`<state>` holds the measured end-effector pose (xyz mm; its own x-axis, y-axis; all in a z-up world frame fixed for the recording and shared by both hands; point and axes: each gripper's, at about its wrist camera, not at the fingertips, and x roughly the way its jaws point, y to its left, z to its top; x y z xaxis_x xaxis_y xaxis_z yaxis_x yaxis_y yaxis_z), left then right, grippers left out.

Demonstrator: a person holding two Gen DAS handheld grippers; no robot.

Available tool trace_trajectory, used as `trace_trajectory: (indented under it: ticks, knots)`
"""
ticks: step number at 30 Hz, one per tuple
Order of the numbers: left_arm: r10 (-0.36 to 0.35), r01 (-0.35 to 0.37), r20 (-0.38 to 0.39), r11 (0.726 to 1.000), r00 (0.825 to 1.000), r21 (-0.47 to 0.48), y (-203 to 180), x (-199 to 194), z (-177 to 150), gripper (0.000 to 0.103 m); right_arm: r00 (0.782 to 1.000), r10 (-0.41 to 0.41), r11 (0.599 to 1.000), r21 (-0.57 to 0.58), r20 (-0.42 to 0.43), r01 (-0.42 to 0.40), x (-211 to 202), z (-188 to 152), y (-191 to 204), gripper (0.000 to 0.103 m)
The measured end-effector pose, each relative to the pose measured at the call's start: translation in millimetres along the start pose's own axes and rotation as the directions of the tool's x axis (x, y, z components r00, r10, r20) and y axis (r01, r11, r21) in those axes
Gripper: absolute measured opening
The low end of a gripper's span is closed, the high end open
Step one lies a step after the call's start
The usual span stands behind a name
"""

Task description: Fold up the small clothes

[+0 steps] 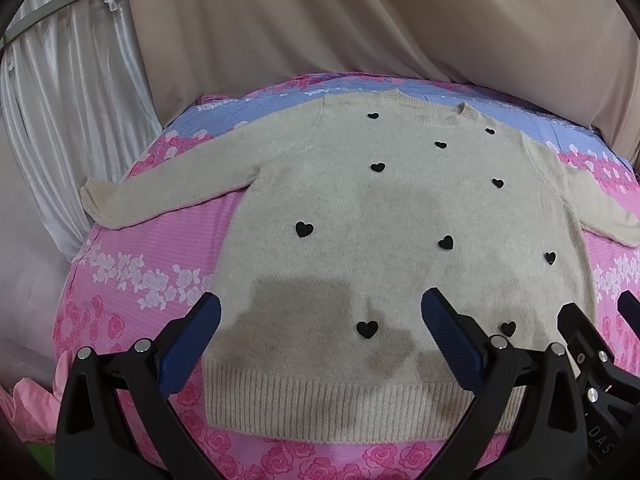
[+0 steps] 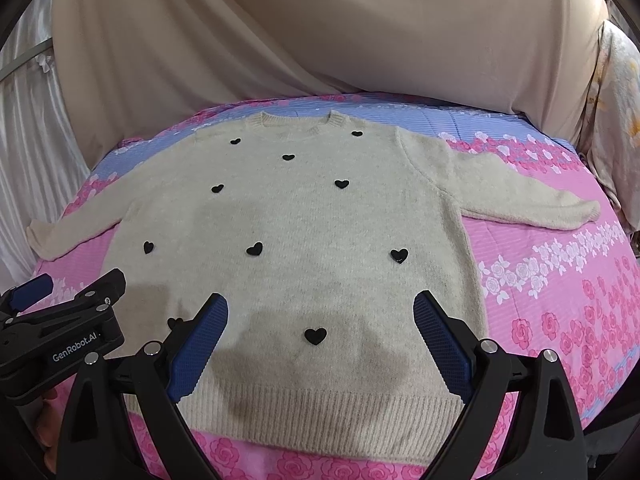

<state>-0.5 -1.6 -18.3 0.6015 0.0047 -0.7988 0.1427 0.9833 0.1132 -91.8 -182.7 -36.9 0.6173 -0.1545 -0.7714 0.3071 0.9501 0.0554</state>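
Note:
A small beige knit sweater [image 1: 380,208] with black hearts lies flat and face up on the pink floral bedsheet [image 1: 132,252], both sleeves spread out. It also shows in the right wrist view [image 2: 304,216]. My left gripper [image 1: 320,312] is open and empty, hovering above the sweater's ribbed hem [image 1: 320,400]. My right gripper [image 2: 320,308] is open and empty above the hem's right half [image 2: 320,412]. The left gripper's body shows at the left edge of the right wrist view [image 2: 60,332].
The bed's sheet [image 2: 560,300] extends right and left of the sweater. A beige draped cloth [image 1: 360,20] hangs behind the bed. A white satin curtain [image 1: 60,100] hangs at the left. A pale floral pillow [image 2: 616,100] sits at far right.

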Motion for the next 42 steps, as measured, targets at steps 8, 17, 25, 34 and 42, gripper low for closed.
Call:
trace_trajectory:
  ticks: [8, 17, 25, 34, 42]
  knots:
    - [-0.001, 0.001, -0.007, 1.000, 1.000, 0.000, 2.6, 1.8, -0.4, 0.098, 1.000, 0.001, 1.000, -0.005, -0.007, -0.001, 2.1, -0.4, 1.6, 0.092]
    - [-0.002, 0.002, -0.012, 1.000, 1.000, 0.003, 4.4, 3.7, 0.7, 0.098, 1.000, 0.002, 1.000, -0.004, -0.012, -0.002, 3.6, -0.7, 1.6, 0.092]
    - [-0.002, 0.002, -0.015, 1.000, 1.000, 0.009, 2.8, 5.1, 0.7, 0.098, 1.000, 0.006, 1.000, -0.004, -0.016, -0.006, 4.4, -0.1, -0.7, 0.092]
    - [0.000, 0.000, -0.018, 1.000, 1.000, 0.014, 0.7, 6.2, 0.7, 0.098, 1.000, 0.007, 1.000, -0.003, -0.017, -0.007, 4.4, -0.3, -2.1, 0.092]
    - [0.001, -0.001, -0.021, 1.000, 1.000, 0.019, -1.5, 7.3, 0.7, 0.098, 1.000, 0.007, 1.000, -0.002, -0.020, -0.007, 5.2, -0.9, -3.6, 0.092]
